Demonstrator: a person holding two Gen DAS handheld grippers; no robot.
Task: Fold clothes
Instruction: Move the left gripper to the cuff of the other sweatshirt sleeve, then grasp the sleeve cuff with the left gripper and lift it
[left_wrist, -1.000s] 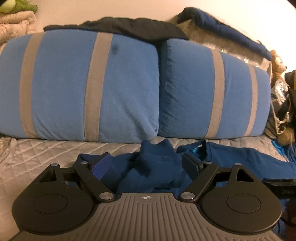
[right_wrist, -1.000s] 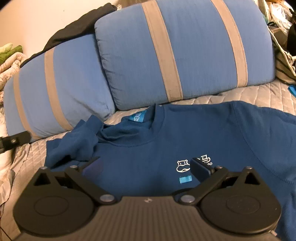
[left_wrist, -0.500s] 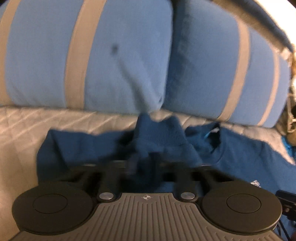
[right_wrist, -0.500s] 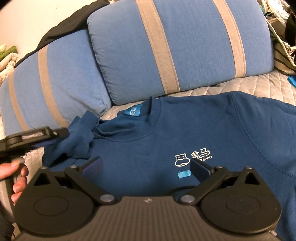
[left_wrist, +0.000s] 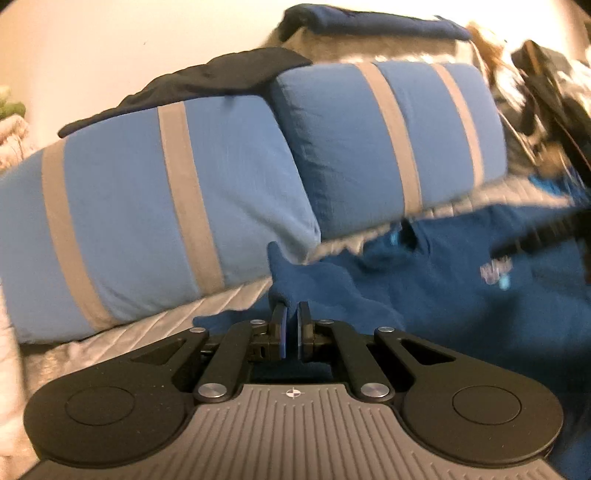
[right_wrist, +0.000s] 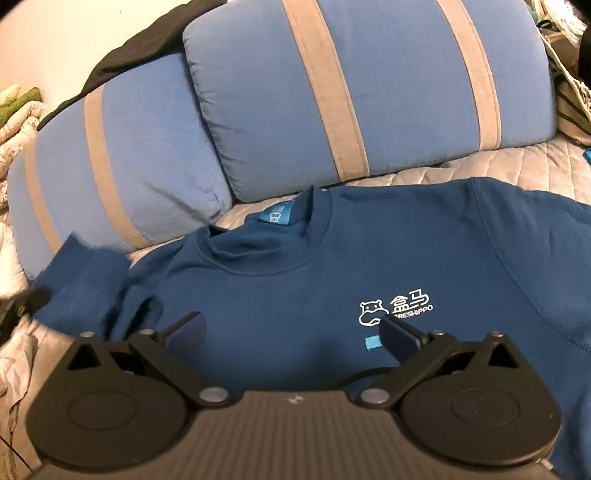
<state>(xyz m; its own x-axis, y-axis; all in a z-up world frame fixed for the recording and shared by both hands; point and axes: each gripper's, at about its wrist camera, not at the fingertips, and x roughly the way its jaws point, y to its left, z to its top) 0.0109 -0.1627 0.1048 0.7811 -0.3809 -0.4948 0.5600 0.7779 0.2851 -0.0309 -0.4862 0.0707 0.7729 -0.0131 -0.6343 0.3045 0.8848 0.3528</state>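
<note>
Jaws pinch sweatshirt sleeve (left_wrist: 295, 284); sweatshirt (right_wrist: 295, 295) chest print (right_wrist: 397, 310) reads "FRESHIPPO".

The navy knit cotton sweatshirt (right_wrist: 295, 295) looks soft and matt. The grey quilted bedcover (right_wrist: 517, 166) has a faint sheen. The blue, grey-striped cloth cushions (right_wrist: 369, 92) look matt.

Warm dim indoor light, left wrist view motion-blurred toward its right, fisheye bending and dark corners
</note>
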